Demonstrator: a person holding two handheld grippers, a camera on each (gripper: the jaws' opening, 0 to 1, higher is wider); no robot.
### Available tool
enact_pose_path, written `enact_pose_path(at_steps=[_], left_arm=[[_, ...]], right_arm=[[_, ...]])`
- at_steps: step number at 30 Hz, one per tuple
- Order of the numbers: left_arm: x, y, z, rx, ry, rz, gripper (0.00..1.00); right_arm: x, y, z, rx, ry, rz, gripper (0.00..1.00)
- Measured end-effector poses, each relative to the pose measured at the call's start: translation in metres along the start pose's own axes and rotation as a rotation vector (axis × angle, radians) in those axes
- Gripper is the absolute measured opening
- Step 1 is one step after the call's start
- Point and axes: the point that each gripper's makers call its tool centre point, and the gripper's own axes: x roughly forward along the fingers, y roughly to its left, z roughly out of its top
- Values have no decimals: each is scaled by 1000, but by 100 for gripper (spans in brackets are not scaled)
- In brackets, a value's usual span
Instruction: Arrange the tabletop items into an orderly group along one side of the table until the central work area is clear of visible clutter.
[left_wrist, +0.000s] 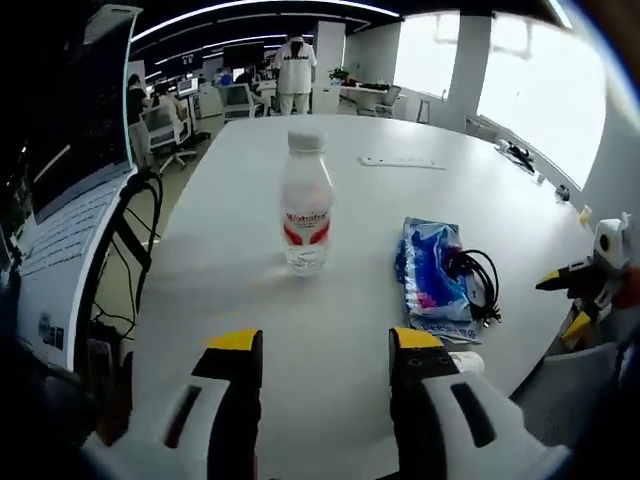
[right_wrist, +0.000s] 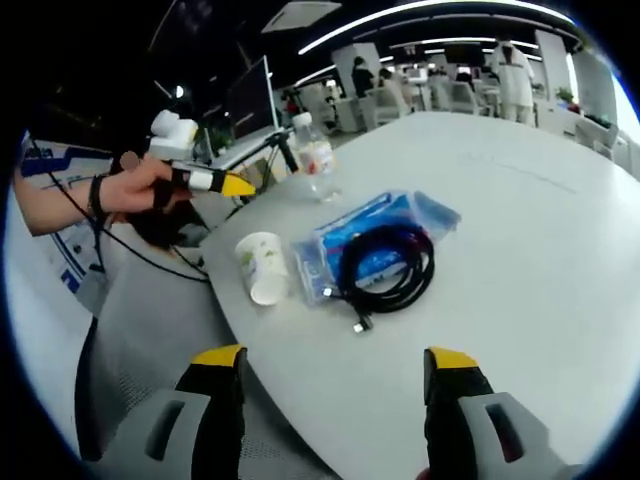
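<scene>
A clear water bottle (left_wrist: 305, 205) with a red label and white cap stands upright on the white table (left_wrist: 240, 300), ahead of my open left gripper (left_wrist: 325, 342). To its right lies a blue plastic packet (left_wrist: 430, 275) with a coiled black cable (left_wrist: 478, 282) on top. In the right gripper view the same packet (right_wrist: 375, 245) carries the cable (right_wrist: 385, 265), a small white cup (right_wrist: 262, 266) lies on its side beside it, and the bottle (right_wrist: 315, 155) stands farther back. My right gripper (right_wrist: 335, 358) is open over the table edge. The left gripper (right_wrist: 215, 182) enters at left, held by a hand.
A white strip (left_wrist: 402, 162) lies on the far part of the table. A laptop (left_wrist: 75, 215) and black chair frame (left_wrist: 125, 245) stand at the left. People and desks fill the office behind. The right gripper (left_wrist: 590, 285) shows at the table's right edge.
</scene>
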Motion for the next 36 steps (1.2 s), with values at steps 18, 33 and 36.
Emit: enact_pose_path(at_steps=[18, 33, 36], left_arm=[[-15, -13, -31, -57, -5, -19, 48], [-22, -41, -48, -48, -17, -120, 48], [-23, -44, -48, -43, -19, -135, 47]], right_arm=[[6, 12, -9, -25, 43, 24, 73], [27, 35, 1, -85, 94, 68, 73], [33, 41, 6, -102, 100, 81, 73]])
